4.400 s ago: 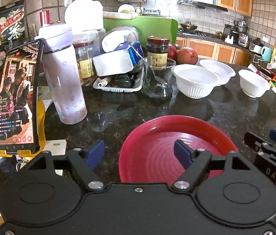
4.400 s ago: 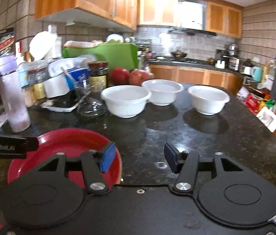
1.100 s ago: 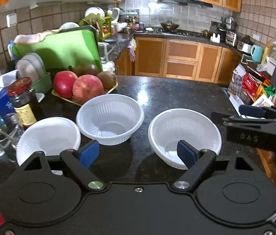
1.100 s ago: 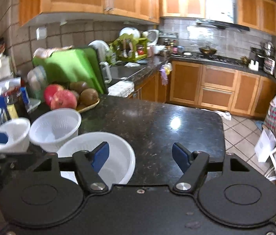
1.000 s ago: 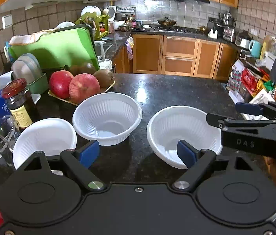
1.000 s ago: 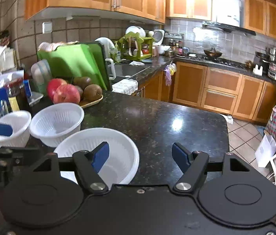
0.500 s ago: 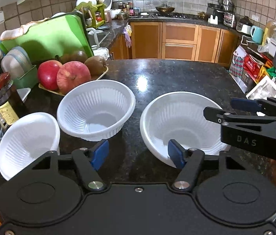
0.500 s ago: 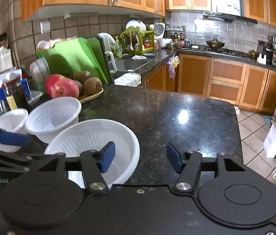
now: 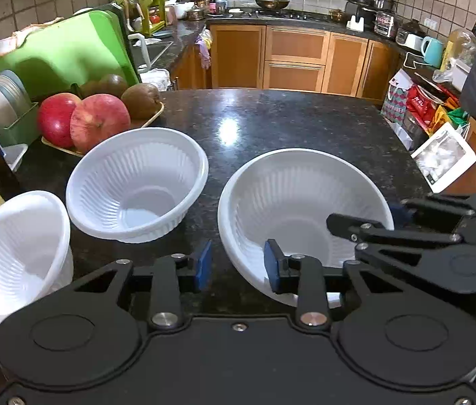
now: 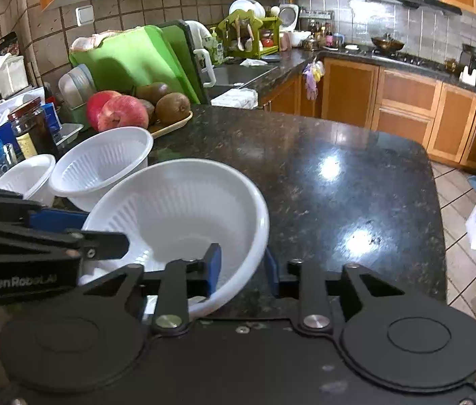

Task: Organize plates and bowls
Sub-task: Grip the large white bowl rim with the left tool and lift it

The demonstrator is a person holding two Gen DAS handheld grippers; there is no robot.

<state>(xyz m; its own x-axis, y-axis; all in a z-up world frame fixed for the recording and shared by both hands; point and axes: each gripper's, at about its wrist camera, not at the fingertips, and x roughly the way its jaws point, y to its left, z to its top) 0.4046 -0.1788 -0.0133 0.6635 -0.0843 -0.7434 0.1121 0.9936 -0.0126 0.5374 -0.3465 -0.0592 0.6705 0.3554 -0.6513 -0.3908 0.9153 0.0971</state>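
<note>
Straddling opposite sides of one rim, both your claws bracket the same large white bowl (image 9: 300, 202), and that is the relation your next move turns on.

Your left claw (image 9: 236, 265) has just been closing. Its right pad sits inside the bowl's near-left wall and its left pad hangs outside over the dark tabletop (image 9: 288, 121), with the rim between them. A sliver of tabletop shows between the outer pad and the wall, so you cannot yet count this as a firm pinch.

Your right claw (image 10: 243, 268) has also just been closing. From its own camera the left pad is inside the bowl and the right pad outside the near-right rim, the wall running between them. The pads look close to the plastic, but whether they press on it cannot be told.

So the bowl lies just ahead of and between the two claws, its left rim in one and its right rim in the other; neither hand is clearly nearer. The bowl appears tipped slightly, though the fisheye lens may exaggerate that.

Further left stands the middle bowl (image 9: 138, 184), well clear of the large one, and beyond it the small bowl (image 9: 18, 253), just beside the middle one. If stacking is the aim, your carry runs leftward, and both grips need to be closed before lifting.
</note>
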